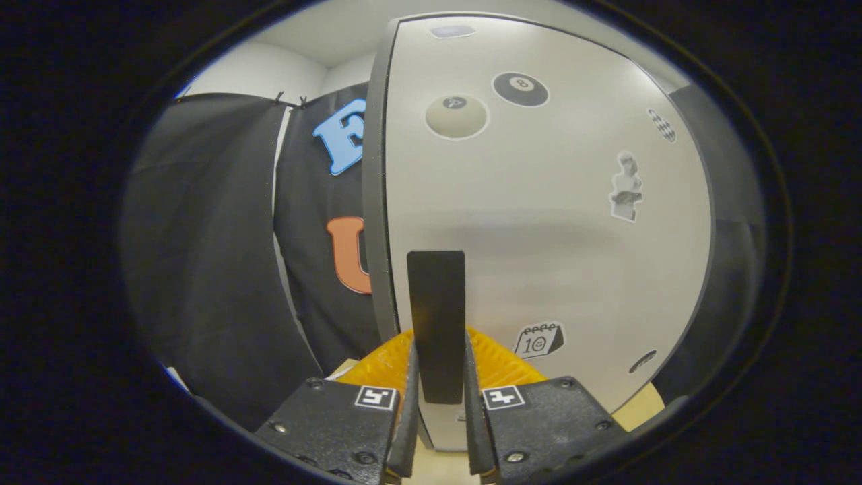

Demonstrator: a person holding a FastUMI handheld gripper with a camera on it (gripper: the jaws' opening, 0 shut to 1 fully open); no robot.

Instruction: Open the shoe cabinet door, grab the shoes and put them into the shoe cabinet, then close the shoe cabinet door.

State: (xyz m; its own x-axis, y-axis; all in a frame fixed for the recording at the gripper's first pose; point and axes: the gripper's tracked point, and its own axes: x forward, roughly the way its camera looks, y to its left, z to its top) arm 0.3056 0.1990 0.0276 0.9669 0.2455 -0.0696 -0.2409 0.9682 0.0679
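Jaws (438, 377) are closed on the dark upright handle (436, 316) of the shoe cabinet door (539, 222), with 1 finger pressed against each side of its lower part. The gripper points straight at the door from close up, level with the handle's foot, its 2 black finger mounts low on either side.

To the left hangs the booth's black cloth wall (215, 269), with a pale wall and ceiling showing above it. Next comes the door's dark left edge (376, 202), standing upright beside the cloth. The handle sits just inside that edge, on the pale door face.

Stickers dot the door: a cream ball (456, 116) above the handle, a black 8 ball (520, 89) further right, a small calendar sticker (539, 339) low beside the right finger, a figure sticker (626, 187) toward the right edge and a checkered one (662, 125) above it. Orange ribbed parts (384, 360) of the gripper show behind the fingers. A light wooden surface (640, 407) shows at the door's foot. Whether the door is shut or ajar cannot be told, and the shoes are not seen from here.
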